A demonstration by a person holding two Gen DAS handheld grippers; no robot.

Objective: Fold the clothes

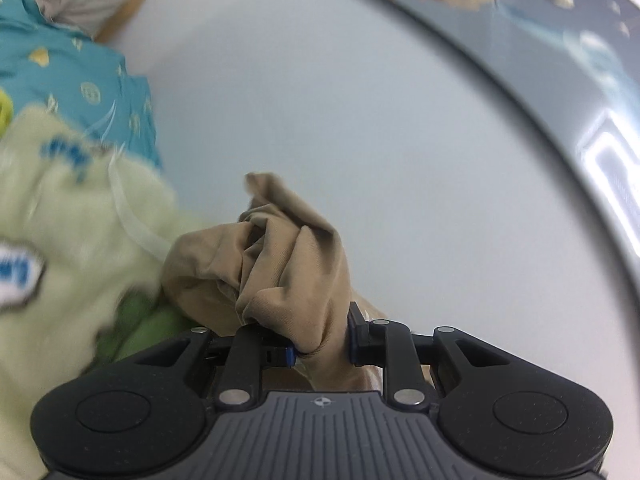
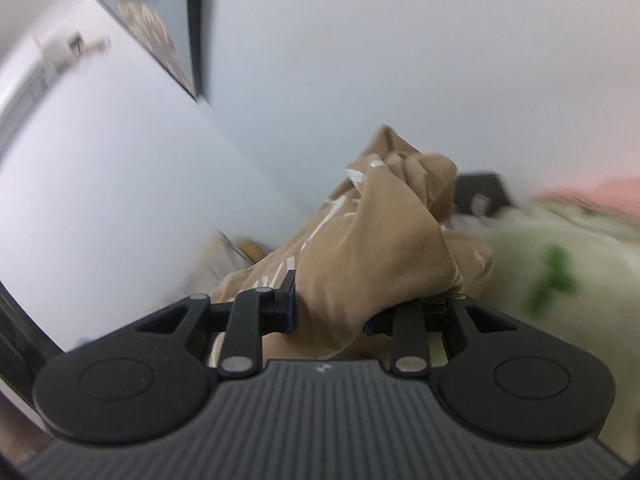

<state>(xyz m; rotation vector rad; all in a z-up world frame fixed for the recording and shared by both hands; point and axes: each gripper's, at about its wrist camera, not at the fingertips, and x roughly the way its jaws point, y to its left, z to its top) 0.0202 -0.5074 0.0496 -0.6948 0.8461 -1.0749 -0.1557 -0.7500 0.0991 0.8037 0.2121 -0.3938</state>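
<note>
Pale grey-white wall behind; bunched tan cotton garment point(image 1: 280, 264) held aloft, rising toward 12 o'clock from both grippers, left gripper point(image 1: 322, 346) and right gripper point(image 2: 330, 312) each with jaws clenched on a fold, neither nearer, long axis indeterminate.

The left gripper point(image 1: 322, 346) is clamped on a bunched garment point(image 1: 280, 264), which rises ahead of its fingers. To its left lies a fleece garment point(image 1: 72, 216), with a printed garment point(image 1: 76, 76) behind that. The right gripper point(image 2: 330, 316) grips what appears to be the same cloth, the fleece to its right.
</note>
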